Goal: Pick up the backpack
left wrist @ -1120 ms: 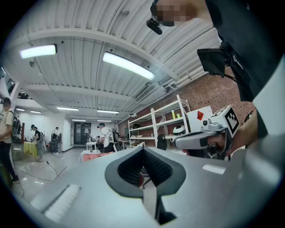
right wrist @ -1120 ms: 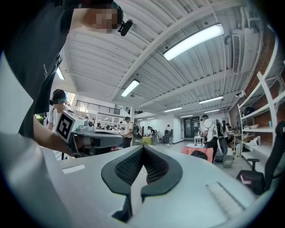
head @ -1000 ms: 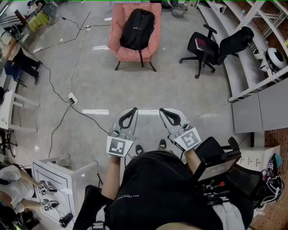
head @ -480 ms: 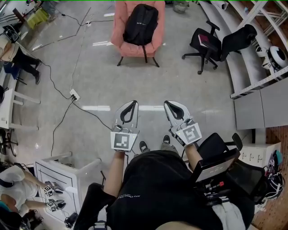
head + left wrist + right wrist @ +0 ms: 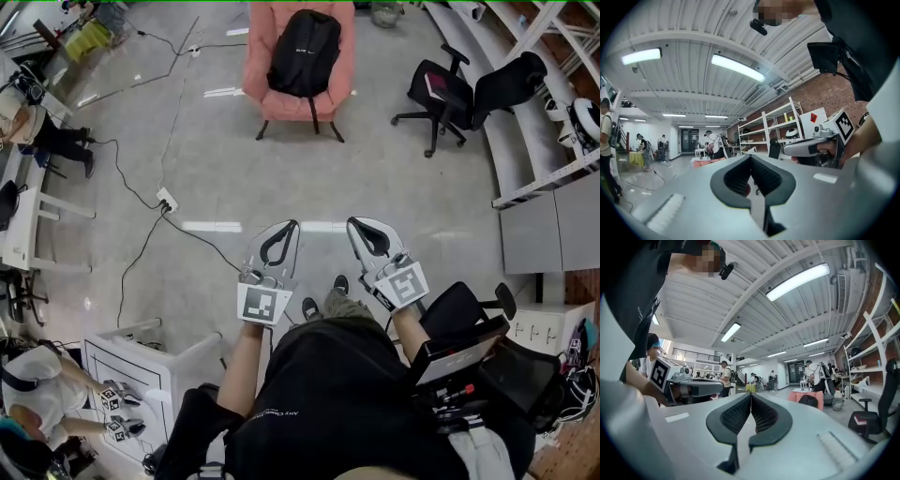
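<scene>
Black backpack (image 5: 305, 53) is not yet reached, seen on pink armchair (image 5: 291, 108) at 12 o'clock; left gripper (image 5: 285, 230) and right gripper (image 5: 359, 228) are held clenched, empty.

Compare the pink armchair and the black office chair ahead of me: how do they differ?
The pink armchair is covered in pink fabric; the black office chair is dark all over. The armchair stands on thin fixed legs, the office chair on a star base with casters. The armchair carries the black backpack, which leans on its backrest; the office chair's seat holds only a small reddish flat item. Both stand on the grey floor, with nobody sitting in them.
</scene>
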The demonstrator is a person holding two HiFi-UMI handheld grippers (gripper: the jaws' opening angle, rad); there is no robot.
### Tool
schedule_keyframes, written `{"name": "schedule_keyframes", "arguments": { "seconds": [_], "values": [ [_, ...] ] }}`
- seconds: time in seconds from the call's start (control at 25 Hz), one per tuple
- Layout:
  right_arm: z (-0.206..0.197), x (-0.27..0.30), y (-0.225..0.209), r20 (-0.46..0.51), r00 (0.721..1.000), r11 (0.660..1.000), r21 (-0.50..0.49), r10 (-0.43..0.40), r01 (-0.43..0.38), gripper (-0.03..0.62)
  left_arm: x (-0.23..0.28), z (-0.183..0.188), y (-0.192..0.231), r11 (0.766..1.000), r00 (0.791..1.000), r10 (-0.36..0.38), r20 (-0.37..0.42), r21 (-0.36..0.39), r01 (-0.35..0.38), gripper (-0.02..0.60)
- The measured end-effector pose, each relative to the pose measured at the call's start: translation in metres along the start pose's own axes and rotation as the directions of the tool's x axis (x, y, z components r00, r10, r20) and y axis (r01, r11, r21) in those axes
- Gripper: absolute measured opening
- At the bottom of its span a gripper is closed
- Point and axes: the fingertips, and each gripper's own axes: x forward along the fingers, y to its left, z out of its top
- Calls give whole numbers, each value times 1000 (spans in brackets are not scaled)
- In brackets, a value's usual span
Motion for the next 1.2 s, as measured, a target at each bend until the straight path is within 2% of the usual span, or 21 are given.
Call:
{"name": "schedule_keyframes", "arguments": {
  "seconds": [0.2, 0.32, 0.52, 0.72, 0.96, 1.2],
  "values": [
    [-3, -5, -29, 2, 1000, 1000, 7, 1, -1, 25, 26, -3, -10, 1000, 999, 22, -36, 15, -22, -2],
    [-4, -3, -45, 7, 1000, 1000, 10, 5, -5, 26, 50, 2, -18, 999, 999, 23, -25, 24, -22, -2],
    [-7, -9, -65, 5, 997, 993, 90, 79, -79, 35, 79, 6, -38, 999, 999, 29, -34, 26, -28, -2],
    [-14, -9, -87, 22, 992, 986, 104, 128, -129, 35, 94, -5, -41, 998, 996, 57, -72, 13, -56, -2],
    [-17, 6, -109, 15, 991, 985, 109, 130, -131, 35, 118, -19, -26, 998, 995, 56, -85, -2, -56, -2],
    [-18, 58, -127, -12, 995, 991, 87, 98, -96, 37, 153, -25, 23, 1000, 998, 10, -54, -3, -10, -2]
  ]
}}
